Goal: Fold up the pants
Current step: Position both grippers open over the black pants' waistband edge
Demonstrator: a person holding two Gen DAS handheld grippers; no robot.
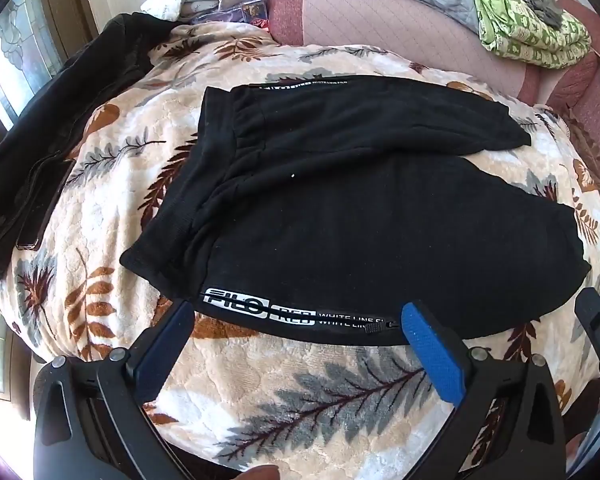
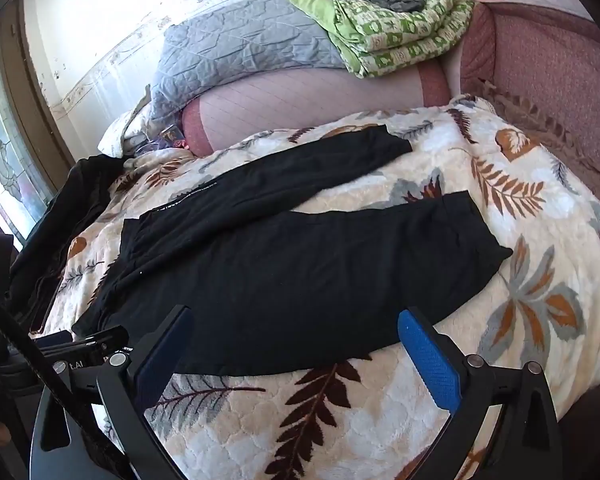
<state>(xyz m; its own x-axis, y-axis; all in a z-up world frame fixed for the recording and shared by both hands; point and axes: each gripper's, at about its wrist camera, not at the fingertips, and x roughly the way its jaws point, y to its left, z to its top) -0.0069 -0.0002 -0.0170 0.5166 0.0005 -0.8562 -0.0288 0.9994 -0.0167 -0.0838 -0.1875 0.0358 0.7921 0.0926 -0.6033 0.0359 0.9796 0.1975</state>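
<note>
Black pants (image 1: 340, 216) lie spread flat on a leaf-print blanket (image 1: 292, 396), waistband to the left, both legs running right. A white logo strip runs along the near leg's edge. My left gripper (image 1: 296, 320) is open and empty, hovering over the near edge by the logo and zipper. My right gripper (image 2: 296, 328) is open and empty over the near leg's lower edge (image 2: 300, 280). The left gripper (image 2: 84, 346) shows at the left of the right wrist view; the right gripper's side (image 1: 598, 328) shows at the left wrist view's right edge.
A black jacket (image 1: 52, 148) lies along the blanket's left side. A pink bolster (image 2: 308, 100), a grey quilt (image 2: 240, 48) and a folded green blanket (image 2: 400, 28) are behind. A window (image 2: 4, 152) is at the left.
</note>
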